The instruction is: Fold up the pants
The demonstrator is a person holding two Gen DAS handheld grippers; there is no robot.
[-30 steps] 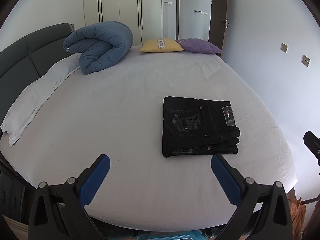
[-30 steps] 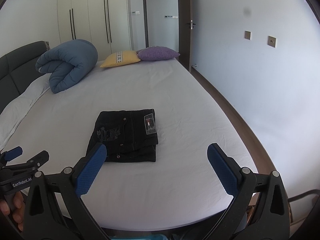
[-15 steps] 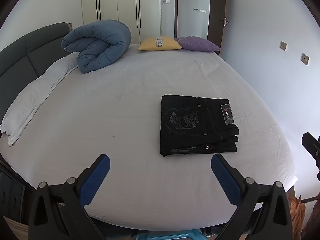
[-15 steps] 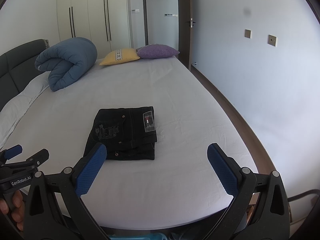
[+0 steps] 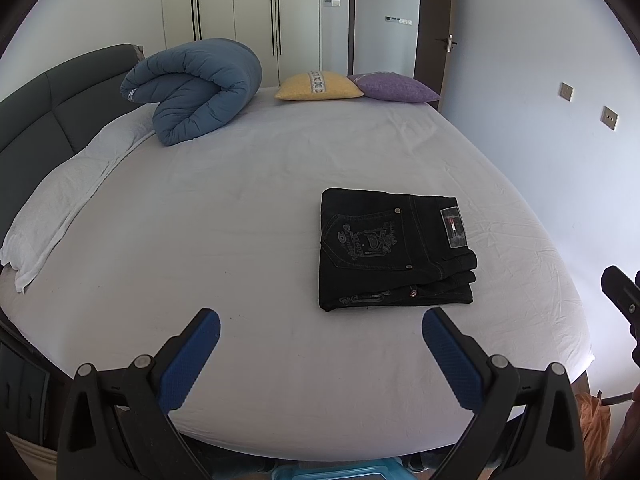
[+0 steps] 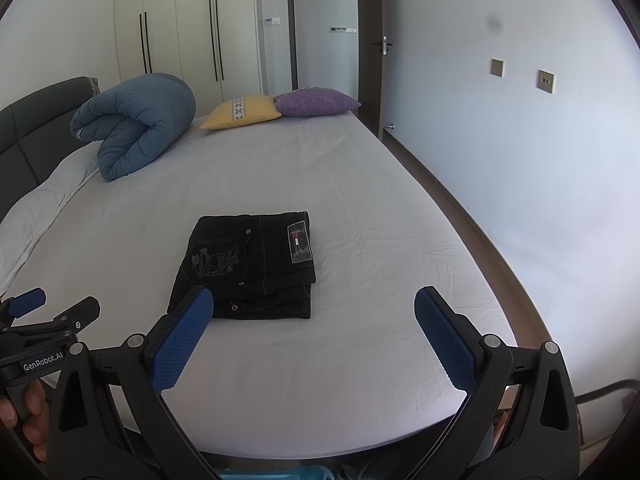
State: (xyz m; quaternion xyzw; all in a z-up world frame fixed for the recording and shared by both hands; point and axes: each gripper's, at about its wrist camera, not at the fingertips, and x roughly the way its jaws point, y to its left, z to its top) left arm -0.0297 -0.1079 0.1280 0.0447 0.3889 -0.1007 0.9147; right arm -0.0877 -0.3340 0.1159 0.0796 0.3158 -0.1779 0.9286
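A: where are the pants (image 5: 394,248) at?

B: Folded on the bed (image 5: 240,200), ahead-right of the left claw (image 5: 320,354), ahead-left of the right claw (image 6: 314,338). Both claws spread wide, empty, neither touching. Looks done imo.

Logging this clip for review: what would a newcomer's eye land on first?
The black pants, folded into a neat rectangle, lie alone on the white bed. A rolled blue duvet sits by the headboard. The left gripper and right gripper hover open and empty.
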